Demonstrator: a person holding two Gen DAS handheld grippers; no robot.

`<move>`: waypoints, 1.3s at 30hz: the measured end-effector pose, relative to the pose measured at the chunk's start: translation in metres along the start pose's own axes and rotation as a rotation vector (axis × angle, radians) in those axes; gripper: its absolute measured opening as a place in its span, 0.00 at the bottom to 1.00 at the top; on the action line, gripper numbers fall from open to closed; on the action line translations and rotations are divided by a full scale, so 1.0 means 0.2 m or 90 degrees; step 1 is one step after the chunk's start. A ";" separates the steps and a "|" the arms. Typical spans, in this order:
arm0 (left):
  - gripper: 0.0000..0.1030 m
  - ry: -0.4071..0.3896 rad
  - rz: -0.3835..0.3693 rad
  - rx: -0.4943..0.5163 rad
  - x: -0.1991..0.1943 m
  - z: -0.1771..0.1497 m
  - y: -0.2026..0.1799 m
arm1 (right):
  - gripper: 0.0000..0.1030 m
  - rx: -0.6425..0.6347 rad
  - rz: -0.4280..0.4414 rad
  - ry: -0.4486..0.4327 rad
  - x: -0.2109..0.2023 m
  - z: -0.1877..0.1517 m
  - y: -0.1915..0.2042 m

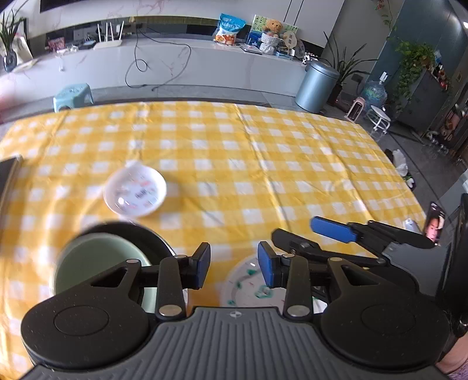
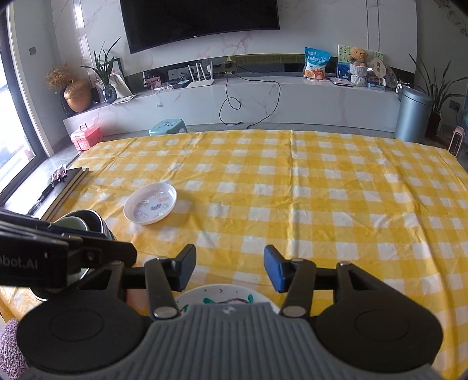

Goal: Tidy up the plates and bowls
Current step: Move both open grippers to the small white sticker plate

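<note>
- Left wrist view puts our left gripper nearest, its blue-padded jaws apart with nothing between them, hovering over the yellow checked tablecloth
- Under that gap, we see the patterned plate, white with green marks, lying on the cloth just right of the stacked bowls
- We read the stacked bowls as a pale green bowl sitting inside a dark one, at the near left of the cloth beside the patterned plate
- Our right gripper reaches in from the right of the patterned plate; from its own camera its jaws stand apart and hold nothing, with the patterned plate directly beneath them
- Beyond the patterned plate and up to the left, we find the small white dish with coloured stickers in its well, flat on the cloth and well apart from both grippers; it shows sharper in the right wrist view
- Farther left of the dish, dark books lie at the cloth's edge
- Past the table, well beyond the patterned plate, we see a blue stool, a grey bin and a television
</note>
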State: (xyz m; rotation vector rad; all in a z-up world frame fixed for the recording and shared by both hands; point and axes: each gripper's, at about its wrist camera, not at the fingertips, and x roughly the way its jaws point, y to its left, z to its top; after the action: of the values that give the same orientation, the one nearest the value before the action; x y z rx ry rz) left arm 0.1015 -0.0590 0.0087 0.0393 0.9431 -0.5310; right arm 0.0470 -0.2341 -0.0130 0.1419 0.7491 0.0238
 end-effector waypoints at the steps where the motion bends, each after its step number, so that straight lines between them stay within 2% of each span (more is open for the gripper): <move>1: 0.41 -0.002 0.011 0.009 0.00 0.02 0.02 | 0.56 -0.002 0.001 -0.002 0.01 0.01 0.01; 11: 0.41 0.021 0.064 0.037 0.03 0.24 0.32 | 0.59 0.005 0.020 0.024 0.19 0.14 0.09; 17: 0.41 0.059 0.018 -0.015 0.13 0.33 0.56 | 0.60 0.020 0.042 0.053 0.34 0.19 0.12; 22: 0.41 0.079 0.006 -0.010 0.25 0.35 0.68 | 0.58 0.002 0.042 0.069 0.46 0.22 0.15; 32: 0.41 0.123 -0.023 -0.058 0.51 0.34 0.85 | 0.46 0.042 0.082 0.116 0.71 0.30 0.22; 39: 0.39 0.139 -0.034 -0.070 0.59 0.33 0.89 | 0.44 0.053 0.089 0.149 0.89 0.33 0.27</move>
State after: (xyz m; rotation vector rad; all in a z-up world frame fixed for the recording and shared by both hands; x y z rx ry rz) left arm 0.2870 0.0291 -0.0784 -0.0274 1.1879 -0.5298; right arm 0.2234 -0.1752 -0.0782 0.2745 0.9735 0.1444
